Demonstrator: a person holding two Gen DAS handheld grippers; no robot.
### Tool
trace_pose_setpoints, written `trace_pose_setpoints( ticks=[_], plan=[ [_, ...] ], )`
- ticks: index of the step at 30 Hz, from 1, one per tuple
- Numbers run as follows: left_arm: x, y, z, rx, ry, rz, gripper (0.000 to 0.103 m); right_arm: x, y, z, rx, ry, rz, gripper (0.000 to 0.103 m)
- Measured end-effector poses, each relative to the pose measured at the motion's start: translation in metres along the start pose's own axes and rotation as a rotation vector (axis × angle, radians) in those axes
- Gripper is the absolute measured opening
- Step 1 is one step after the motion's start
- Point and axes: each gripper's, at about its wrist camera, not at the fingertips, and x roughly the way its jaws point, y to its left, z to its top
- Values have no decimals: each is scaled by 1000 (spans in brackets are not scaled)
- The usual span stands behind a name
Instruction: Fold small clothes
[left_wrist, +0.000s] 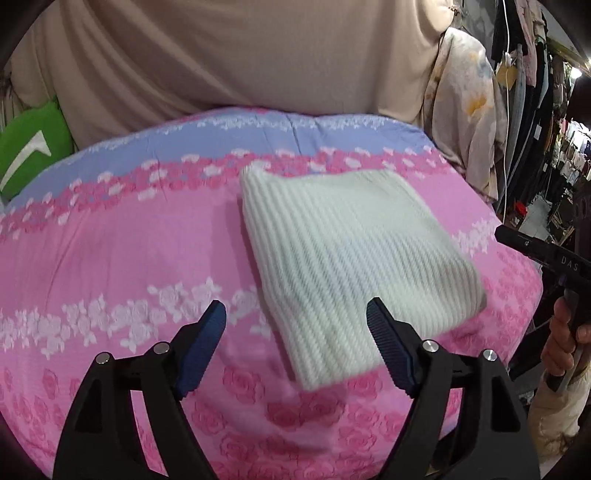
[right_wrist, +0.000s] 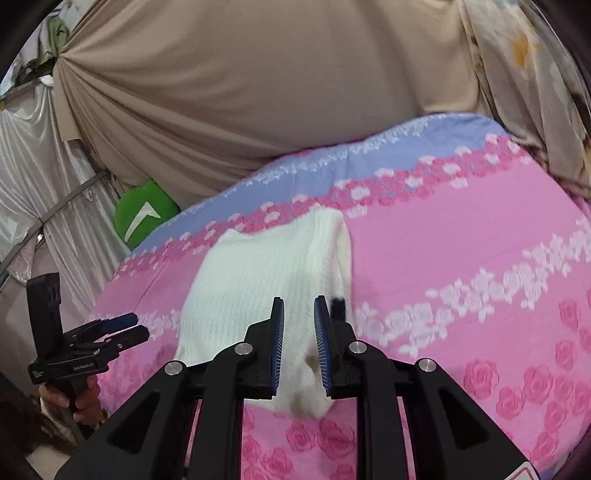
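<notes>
White ribbed knitwear (left_wrist: 343, 258), folded into a neat rectangle, lies flat on the pink rose-printed bedsheet (left_wrist: 110, 240) in the left wrist view, right of the middle of the bed. The left gripper (left_wrist: 295, 325) hangs over the garment's near edge with its blue-padded jaws spread wide and nothing between them. At the right edge a hand (left_wrist: 561, 332) holds the handle of the other tool. A beige curtain (left_wrist: 258, 55) hangs behind the bed, and a green cushion (left_wrist: 29, 151) sits at the far left. In the right wrist view, the right gripper (right_wrist: 299, 310) hovers above the near end of the same folded garment, its jaws drawn close together with a narrow gap, gripping no cloth. The left gripper shows at the left, off the bed.
</notes>
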Motion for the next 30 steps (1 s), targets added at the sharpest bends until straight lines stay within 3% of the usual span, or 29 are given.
trace_pose_setpoints(
  ticks=[2,4,6,7,8,11,12,15,18,19,20,21,25,28,30],
  plan=[
    [13,-11,22,13,-33,-6,78,15,14,12,-54,0,-6,18],
    [36,-25,37,38,-37,35,81,43,19,17,-78,46,-27,18],
    [64,-29,43,52,-3,93,80,87,13,14,-101,139,-112,18],
    [82,-31,44,60,25,107,81,109,5,8,-107,191,-170,10],
    [93,-30,42,54,53,117,81,124,-2,5,-114,213,-199,9],
    [112,-21,35,14,87,118,84,114,-2,20,-99,187,-155,9],
    [112,-20,36,6,84,111,85,108,-1,27,-100,157,-143,15],
    [112,-18,39,-15,88,96,85,108,-9,62,-75,95,-153,45],
    [114,-18,39,-9,89,99,85,144,-29,85,-23,175,-78,49],
    [115,-19,39,-6,89,102,85,163,-37,89,-5,225,-67,45],
    [115,-18,39,-5,89,103,86,178,-39,90,-10,268,-57,35],
    [116,-18,40,-6,91,103,86,188,-40,90,-14,289,-56,16],
    [119,-16,41,-6,96,108,87,172,-39,103,0,161,-23,11],
    [123,-16,43,-7,96,114,88,211,-54,92,4,259,-106,11],
    [124,-17,44,-7,96,122,89,218,-52,87,-15,256,-127,11]
  ],
)
